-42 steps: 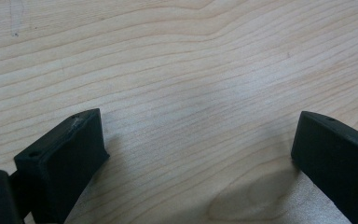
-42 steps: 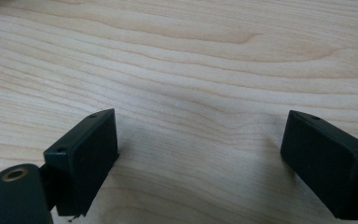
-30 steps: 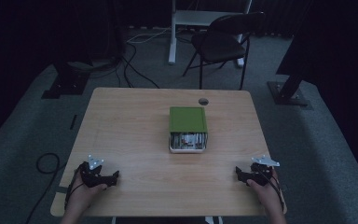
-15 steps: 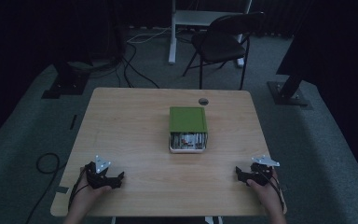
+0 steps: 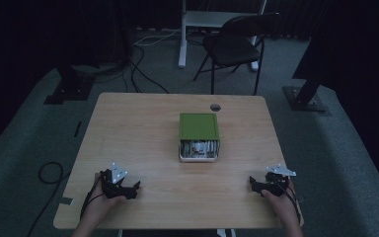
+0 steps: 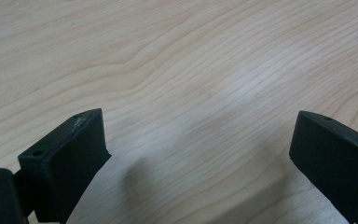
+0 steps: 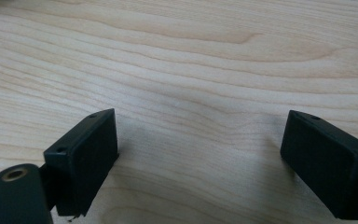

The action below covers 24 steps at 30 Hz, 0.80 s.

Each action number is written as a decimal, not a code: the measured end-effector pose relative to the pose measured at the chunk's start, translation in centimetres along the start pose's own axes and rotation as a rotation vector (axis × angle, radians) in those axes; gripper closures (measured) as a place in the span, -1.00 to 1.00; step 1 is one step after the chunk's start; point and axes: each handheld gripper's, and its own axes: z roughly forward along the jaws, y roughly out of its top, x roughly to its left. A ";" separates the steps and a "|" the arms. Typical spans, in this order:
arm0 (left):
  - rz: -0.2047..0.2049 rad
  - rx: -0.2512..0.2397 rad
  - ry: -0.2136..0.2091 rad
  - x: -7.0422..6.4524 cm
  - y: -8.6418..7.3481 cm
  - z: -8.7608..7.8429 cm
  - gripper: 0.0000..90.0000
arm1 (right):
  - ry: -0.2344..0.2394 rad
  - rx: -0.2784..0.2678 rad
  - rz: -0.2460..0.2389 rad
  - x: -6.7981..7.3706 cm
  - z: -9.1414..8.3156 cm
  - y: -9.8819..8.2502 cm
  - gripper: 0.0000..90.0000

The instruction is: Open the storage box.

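Grippers stood idle at the near edge of the wooden table (image 5: 143,128). The left gripper (image 5: 128,190) had its jaws spread wide over bare wood, gripping nothing; the right gripper (image 5: 256,183) was likewise wide apart and empty. A green-lidded box (image 5: 199,136) sat at the table's centre, well apart from both, its near side showing contents (too small to identify). In my judgement, the approach to the box was the step in hand: it would be best done with both grippers advancing level, jaws kept wide, and closing on opposite sides squarely to avoid skewing the box.
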 end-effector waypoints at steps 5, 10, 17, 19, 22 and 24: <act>0.051 -0.001 -0.003 -0.8 0.7 0.3 -0.90 | 0.000 0.000 0.000 0.0 0.0 0.0 -0.76; 0.092 -0.027 0.000 -1.7 1.3 0.5 -0.90 | 0.000 0.000 0.000 0.0 0.0 0.0 -0.76; 0.184 -0.040 0.001 -3.1 2.2 0.8 -0.90 | 0.000 -0.001 0.002 0.0 0.0 0.0 -0.76; 0.200 -0.039 0.000 -3.5 2.5 0.9 -0.90 | 0.000 -0.001 0.000 0.0 0.0 0.0 -0.76; 0.205 -0.045 -0.020 -4.1 2.9 1.0 -0.90 | 0.000 -0.001 0.001 0.0 0.0 0.0 -0.76; 0.222 -0.049 -0.027 -4.6 3.1 1.1 -0.90 | 0.000 0.000 0.001 0.0 0.0 0.0 -0.76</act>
